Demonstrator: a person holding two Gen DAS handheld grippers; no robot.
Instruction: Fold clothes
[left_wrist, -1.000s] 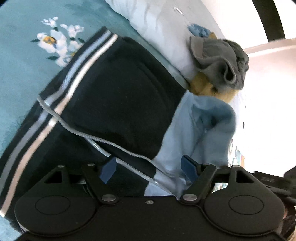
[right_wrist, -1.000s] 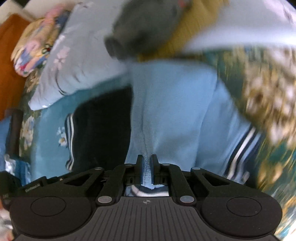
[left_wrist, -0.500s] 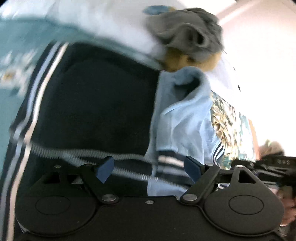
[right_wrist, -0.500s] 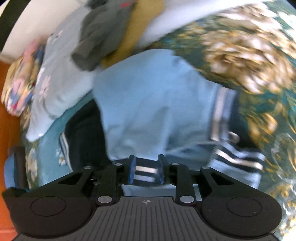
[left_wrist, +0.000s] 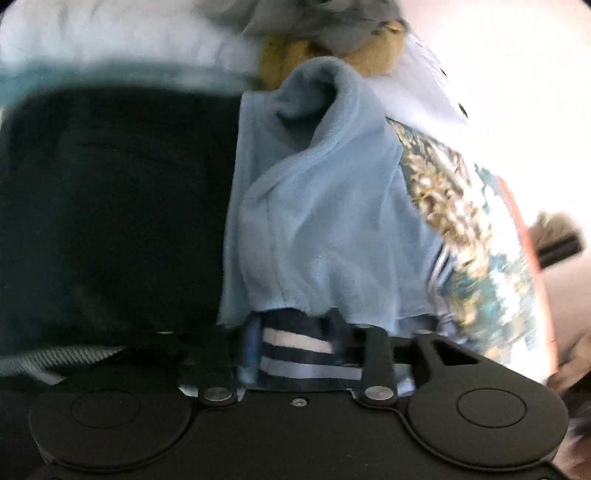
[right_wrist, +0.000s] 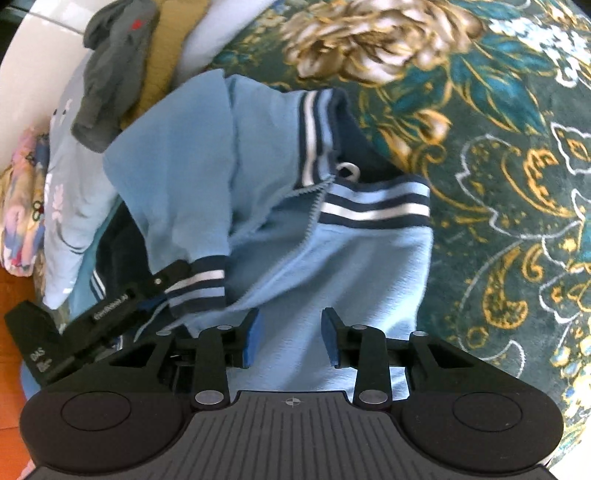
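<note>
Nearest us in the right wrist view, our right gripper (right_wrist: 291, 338) has its blue-padded fingers (right_wrist: 252, 338) spread apart over the light blue fleece of the jacket (right_wrist: 332, 266), gripping nothing. Just to its left, our left gripper (right_wrist: 153, 295) pinches the striped sleeve cuff (right_wrist: 201, 286); in the left wrist view that cuff (left_wrist: 295, 350) sits clamped between the left gripper's (left_wrist: 295, 332) fingers. The jacket lies rumpled on the floral bedspread (right_wrist: 498, 147), its zipper open and its striped collar (right_wrist: 369, 206) beyond our right fingers. Its dark navy part (left_wrist: 110, 206) spreads to the left in the left wrist view. Farther off, a grey garment (right_wrist: 114, 70) rests on a mustard-yellow one (right_wrist: 162, 59), beside a pale pillow (right_wrist: 70, 177).
</note>
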